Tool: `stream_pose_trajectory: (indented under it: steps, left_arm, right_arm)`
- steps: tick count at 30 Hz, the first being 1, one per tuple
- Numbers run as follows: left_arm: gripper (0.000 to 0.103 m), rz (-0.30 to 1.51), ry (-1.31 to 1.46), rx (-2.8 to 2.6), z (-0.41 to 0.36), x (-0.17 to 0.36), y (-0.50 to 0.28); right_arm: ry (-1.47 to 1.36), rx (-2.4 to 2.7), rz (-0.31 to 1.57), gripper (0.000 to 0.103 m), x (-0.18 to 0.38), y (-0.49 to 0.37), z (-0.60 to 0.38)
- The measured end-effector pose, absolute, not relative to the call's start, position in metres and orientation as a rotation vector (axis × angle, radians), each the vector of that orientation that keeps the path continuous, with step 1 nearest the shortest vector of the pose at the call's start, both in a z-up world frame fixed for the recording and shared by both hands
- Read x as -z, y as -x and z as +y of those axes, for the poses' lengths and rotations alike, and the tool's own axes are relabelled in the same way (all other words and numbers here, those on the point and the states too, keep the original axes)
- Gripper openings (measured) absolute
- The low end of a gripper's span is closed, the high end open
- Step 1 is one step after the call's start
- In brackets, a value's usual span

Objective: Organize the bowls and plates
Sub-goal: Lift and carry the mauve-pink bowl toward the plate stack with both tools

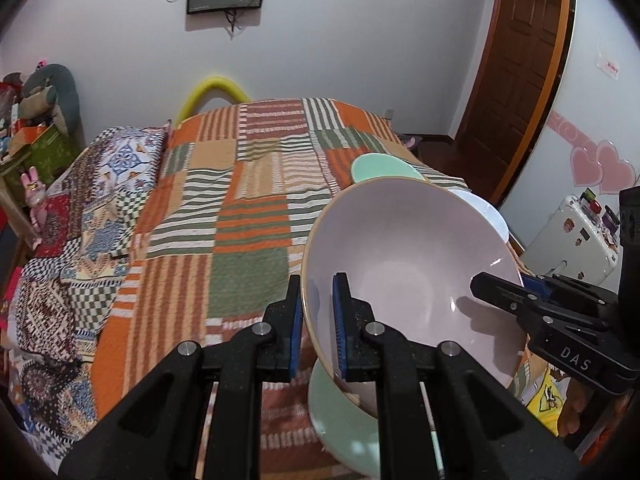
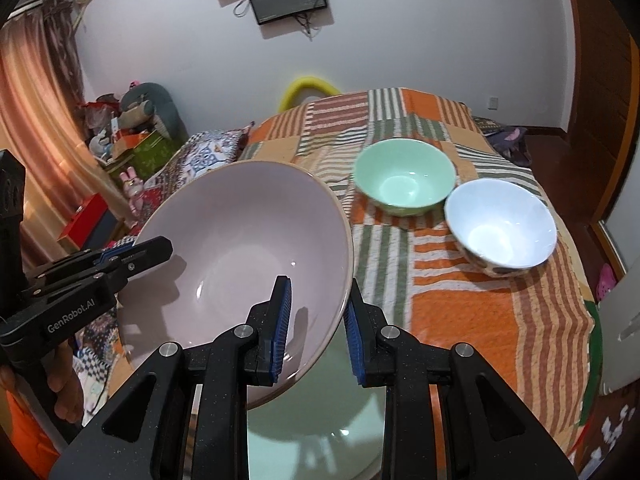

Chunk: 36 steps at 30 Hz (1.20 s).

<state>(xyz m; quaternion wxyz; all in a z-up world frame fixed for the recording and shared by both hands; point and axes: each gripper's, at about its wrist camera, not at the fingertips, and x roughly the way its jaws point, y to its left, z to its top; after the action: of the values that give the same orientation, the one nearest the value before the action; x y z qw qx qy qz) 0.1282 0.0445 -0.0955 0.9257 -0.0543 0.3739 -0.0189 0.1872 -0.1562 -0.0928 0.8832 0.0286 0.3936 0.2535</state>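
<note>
A patchwork bed (image 2: 460,280) is carrying the crockery. Both tools, left tool (image 1: 318,320) and right tool (image 2: 318,324), are clamping opposite rims of the pink bowl (image 2: 240,248); glazed, slippery, breakable, so rim grips are suiting it.

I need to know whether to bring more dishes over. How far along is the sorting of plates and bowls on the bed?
Nothing looks stacked yet. In hand: the left gripper and right gripper both straddle the rim of the pink bowl, tilted above a green plate. Left: the green bowl and white bowl sit separately on the patchwork quilt.
</note>
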Motion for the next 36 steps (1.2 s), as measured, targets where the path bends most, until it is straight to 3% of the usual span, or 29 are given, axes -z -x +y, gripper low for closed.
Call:
stream_pose_trajectory:
  steps: [16, 36]
  left_arm:
    - [0.013, 0.77, 0.162, -0.082, 0.099, 0.101, -0.067]
    - [0.013, 0.905, 0.282, -0.182, 0.169, 0.172, -0.045]
  right_arm:
    - [-0.003, -0.657, 0.829, 0.023, 0.099, -0.16, -0.101]
    - [0.118, -0.742, 0.956, 0.023, 0.145, -0.149, -0.026]
